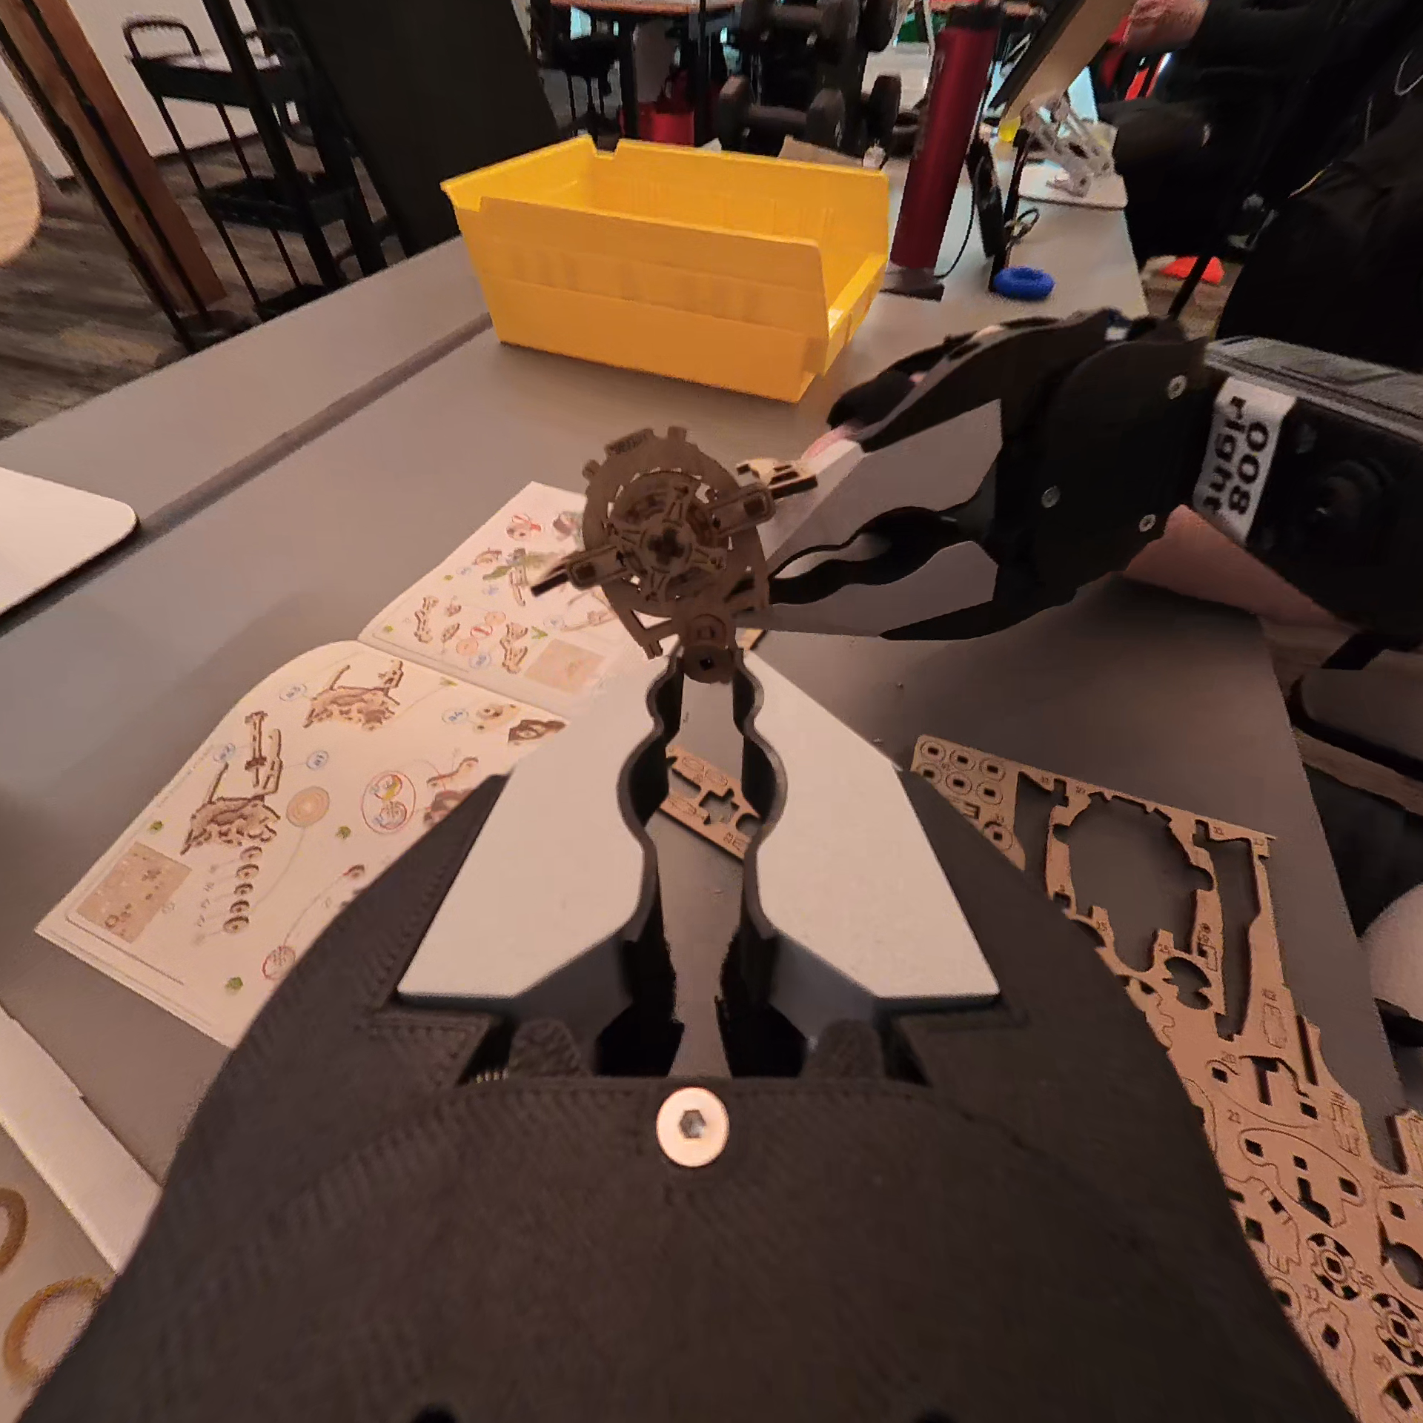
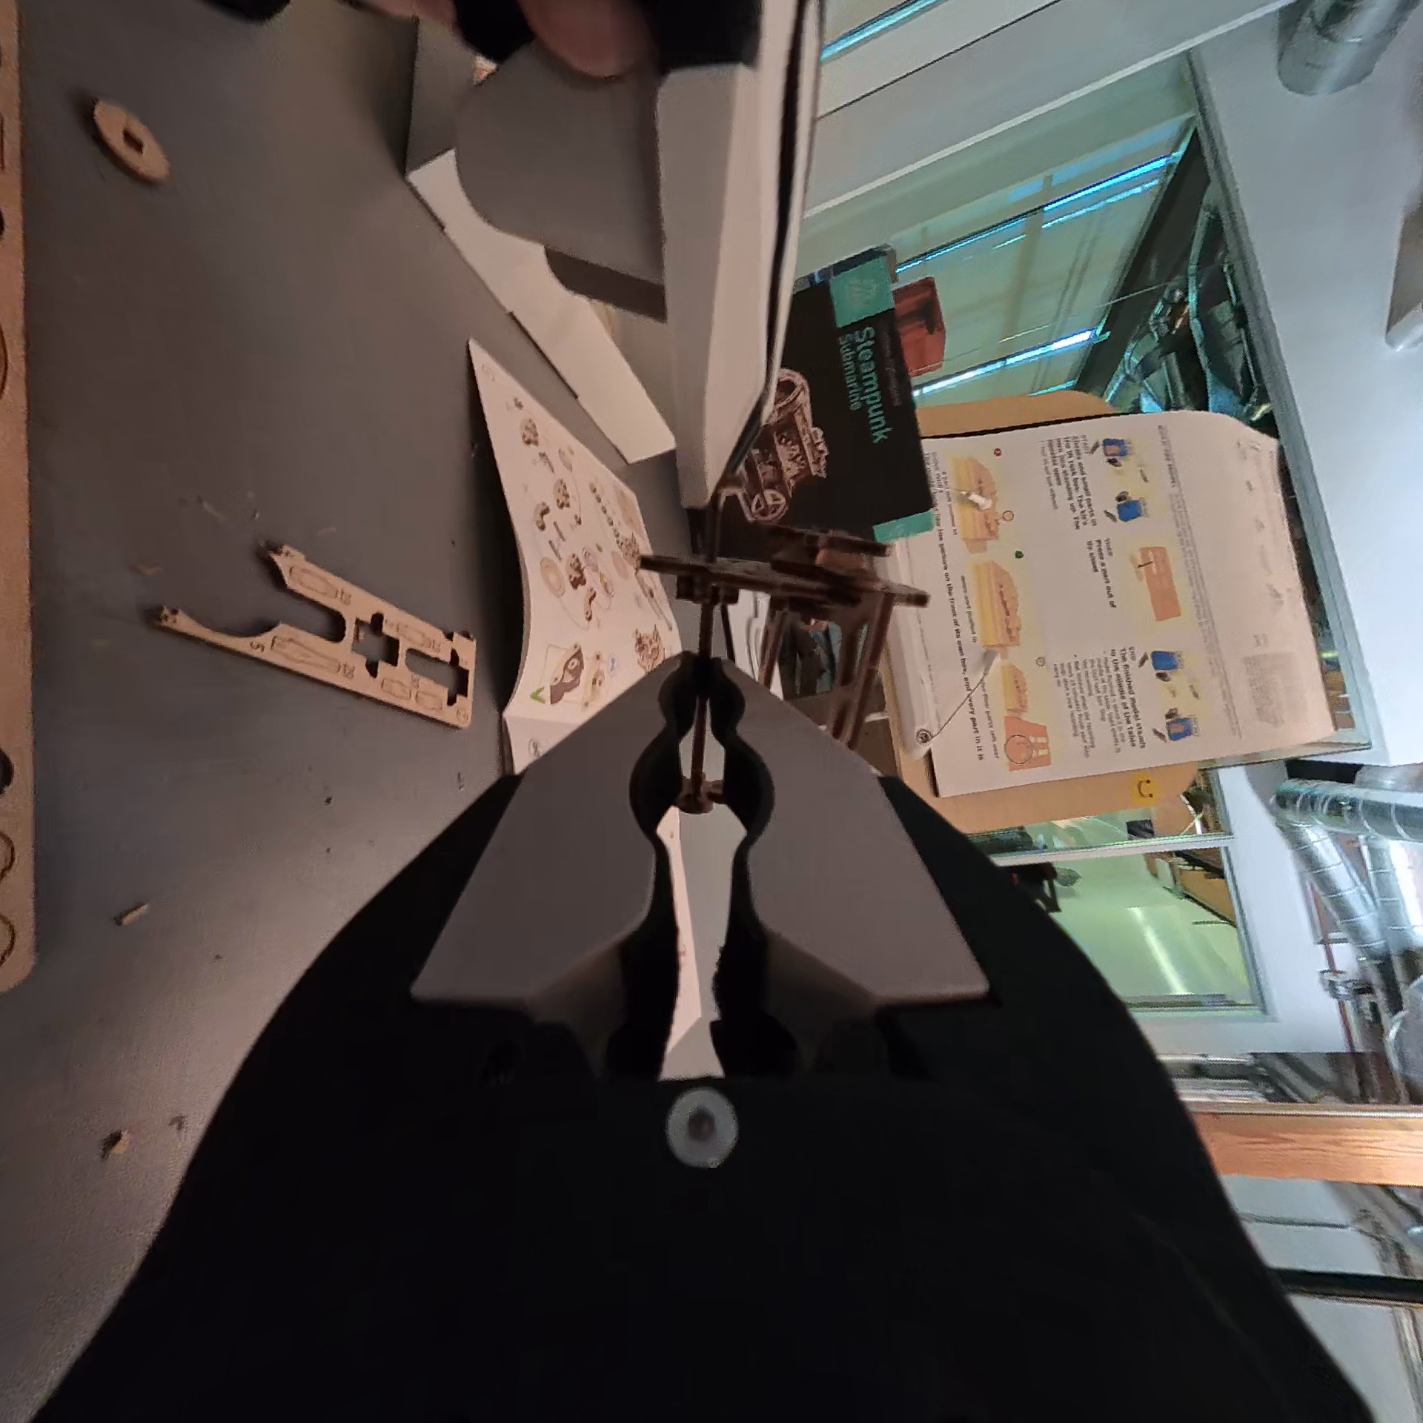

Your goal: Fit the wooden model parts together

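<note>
Wooden wheel assembly (image 1: 670, 543) between both clamped grippers, printed instruction booklet (image 1: 308, 770) beneath.

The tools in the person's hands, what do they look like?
Each tool is black ridged plastic shaped like a wide beak. The left tool has two pale grey wedge fingers with wavy black inner edges and a silver bolt in the middle. The right tool looks the same, and in the left wrist view it wears a white label on its black handle.
</note>
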